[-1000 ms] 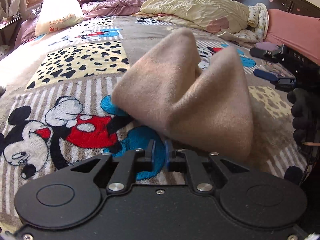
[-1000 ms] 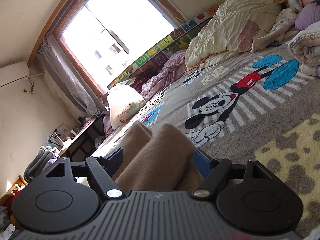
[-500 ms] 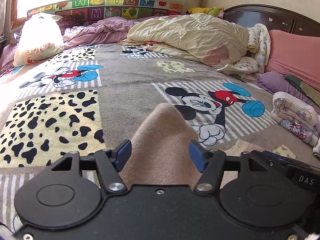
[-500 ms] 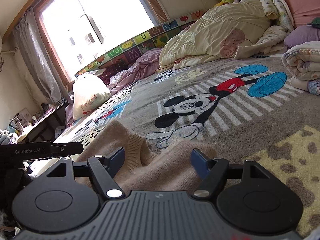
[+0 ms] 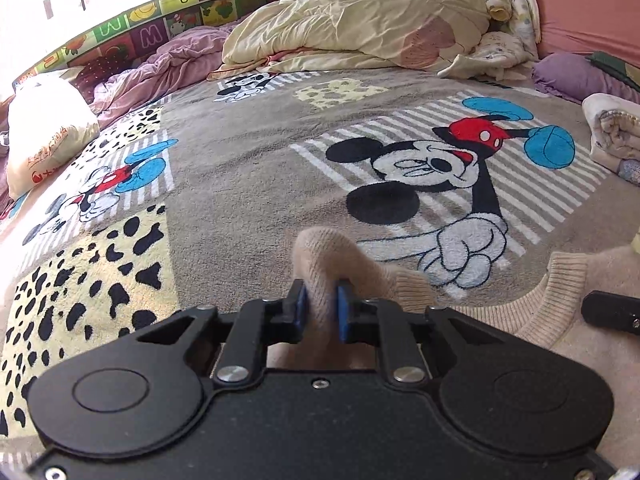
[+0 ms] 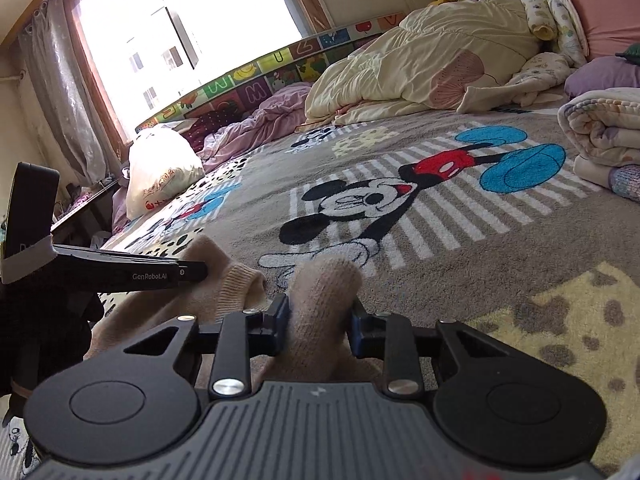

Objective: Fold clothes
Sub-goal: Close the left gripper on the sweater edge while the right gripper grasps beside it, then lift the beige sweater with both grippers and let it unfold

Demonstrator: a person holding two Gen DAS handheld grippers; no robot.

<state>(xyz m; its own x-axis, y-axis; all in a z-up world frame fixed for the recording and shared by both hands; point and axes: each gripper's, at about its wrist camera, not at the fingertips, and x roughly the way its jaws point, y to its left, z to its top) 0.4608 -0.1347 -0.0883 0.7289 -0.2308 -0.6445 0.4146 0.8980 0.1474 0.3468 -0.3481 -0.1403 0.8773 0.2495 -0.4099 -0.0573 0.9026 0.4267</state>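
A beige knit sweater (image 5: 560, 312) lies low on the cartoon-mouse blanket (image 5: 248, 184). In the left wrist view my left gripper (image 5: 320, 306) is shut on a bunched fold of the sweater, and the ribbed collar (image 5: 556, 276) curves off to the right. In the right wrist view my right gripper (image 6: 318, 318) is shut on another thick fold of the same sweater (image 6: 324, 292). The left gripper's black body (image 6: 120, 270) reaches in from the left, over the ribbed cuff (image 6: 240, 284). Both grips sit close to the bed surface.
A cream quilt (image 5: 360, 20) and a purple sheet (image 5: 160, 68) are piled at the far side of the bed. A white plastic bag (image 5: 44, 128) sits far left. Folded bedding (image 6: 600, 128) lies at the right edge. A window (image 6: 180, 28) is behind.
Both grippers came down from holding the sweater up in the air; their jaws stood wide half a second ago and have now closed on folds near the blanket.
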